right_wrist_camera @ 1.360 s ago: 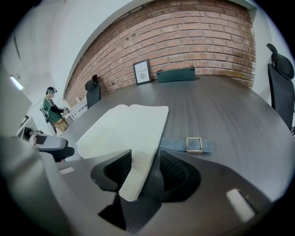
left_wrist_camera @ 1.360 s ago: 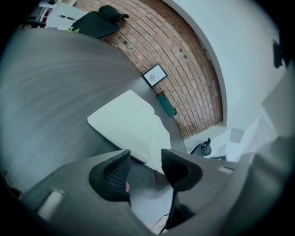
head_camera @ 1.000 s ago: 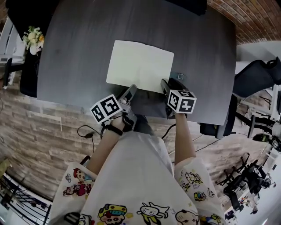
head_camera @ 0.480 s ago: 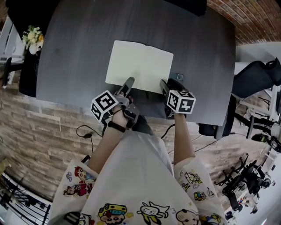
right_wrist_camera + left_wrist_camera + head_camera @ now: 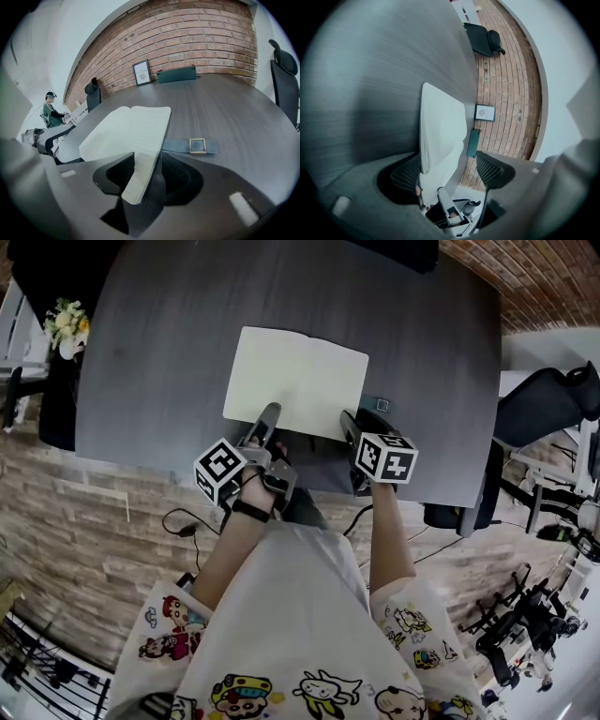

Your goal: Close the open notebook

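Notebook [image 5: 298, 381] long axis L-R, mid frame. L tongs [image 5: 265, 420] wide, straddling lower-left page edge, prob. the flipper. R tongs [image 5: 349, 423] narrow, pinching lower-right corner.

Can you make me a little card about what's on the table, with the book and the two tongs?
Table: dark grey, wood grain
Notebook: lying open, pale pages up
Left tongs: wide open, the notebook's near left edge between them, not pinched
Right tongs: around the notebook's near right corner; can't tell if they pinch it
Also there: dark strip with a small square frame, just right of the notebook
Job: notebook not closed yet
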`<state>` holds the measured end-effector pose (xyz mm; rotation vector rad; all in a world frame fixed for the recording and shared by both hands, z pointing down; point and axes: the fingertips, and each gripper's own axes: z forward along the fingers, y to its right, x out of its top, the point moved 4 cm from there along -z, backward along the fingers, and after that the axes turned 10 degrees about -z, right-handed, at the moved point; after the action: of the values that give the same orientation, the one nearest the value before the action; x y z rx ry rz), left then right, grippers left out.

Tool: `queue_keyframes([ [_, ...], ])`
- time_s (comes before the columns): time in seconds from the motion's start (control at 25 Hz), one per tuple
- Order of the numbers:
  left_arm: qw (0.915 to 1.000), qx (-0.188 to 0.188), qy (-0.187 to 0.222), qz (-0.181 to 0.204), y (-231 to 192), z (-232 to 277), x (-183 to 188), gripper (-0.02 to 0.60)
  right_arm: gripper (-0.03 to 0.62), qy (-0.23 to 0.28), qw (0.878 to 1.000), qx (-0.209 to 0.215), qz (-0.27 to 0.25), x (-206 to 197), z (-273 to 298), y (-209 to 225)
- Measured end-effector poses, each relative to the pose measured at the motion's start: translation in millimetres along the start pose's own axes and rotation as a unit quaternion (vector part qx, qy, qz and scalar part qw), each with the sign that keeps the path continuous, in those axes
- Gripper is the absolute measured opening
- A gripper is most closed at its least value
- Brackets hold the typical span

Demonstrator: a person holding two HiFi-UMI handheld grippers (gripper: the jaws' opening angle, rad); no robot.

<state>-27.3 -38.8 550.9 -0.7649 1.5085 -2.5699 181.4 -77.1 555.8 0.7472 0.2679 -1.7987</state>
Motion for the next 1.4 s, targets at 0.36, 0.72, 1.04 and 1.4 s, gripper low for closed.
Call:
queue_keyframes([
  [0.36,0.999,-0.039,-0.005,-0.02,-2,2,3,0.359,0.179,-0.023,1.0,0.011,-0.006,2,1,3],
  [0.72,0.9976,-0.066,-0.008,-0.02,5,6,14,0.334,0.179,-0.032,0.999,0.014,-0.021,1,2,1],
  [1.04,0.9974,-0.051,-0.049,0.011,6,10,17,0.32,0.181,-0.048,0.998,0.017,-0.037,2,3,-1],
  [1.4,0.9994,-0.014,-0.032,0.002,-10,7,22,0.133,0.179,-0.046,0.998,0.016,-0.032,2,3,-2],
])
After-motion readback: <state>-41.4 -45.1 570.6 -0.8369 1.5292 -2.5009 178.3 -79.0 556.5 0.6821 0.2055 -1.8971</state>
